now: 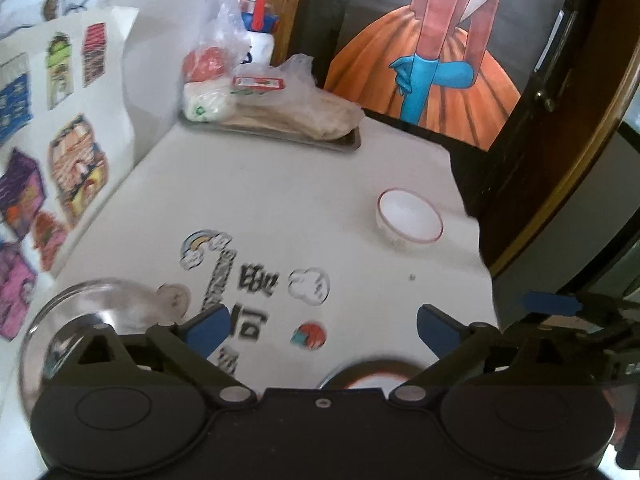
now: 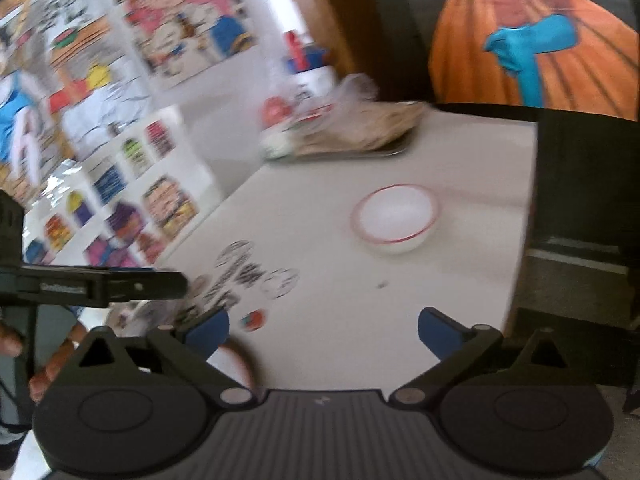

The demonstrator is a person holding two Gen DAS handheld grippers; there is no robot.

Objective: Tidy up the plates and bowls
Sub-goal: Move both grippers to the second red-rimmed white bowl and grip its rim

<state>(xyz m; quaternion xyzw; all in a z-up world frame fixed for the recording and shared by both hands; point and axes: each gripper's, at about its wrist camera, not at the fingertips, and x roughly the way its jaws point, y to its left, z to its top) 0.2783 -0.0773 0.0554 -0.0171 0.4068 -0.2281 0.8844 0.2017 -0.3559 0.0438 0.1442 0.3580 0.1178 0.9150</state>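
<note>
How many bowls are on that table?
3, some maybe hidden: a white red-rimmed bowl toward the table's far right, a clear glass bowl at the near left, and a red-rimmed bowl partly hidden under the left gripper.

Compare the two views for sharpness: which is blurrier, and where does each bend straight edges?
Left wrist view: mostly sharp; the white bowl is crisp, though the table stickers smear slightly. Right wrist view: streaked throughout, wall pictures worst, bowl soft. Both views bow edges near the corners.
</note>
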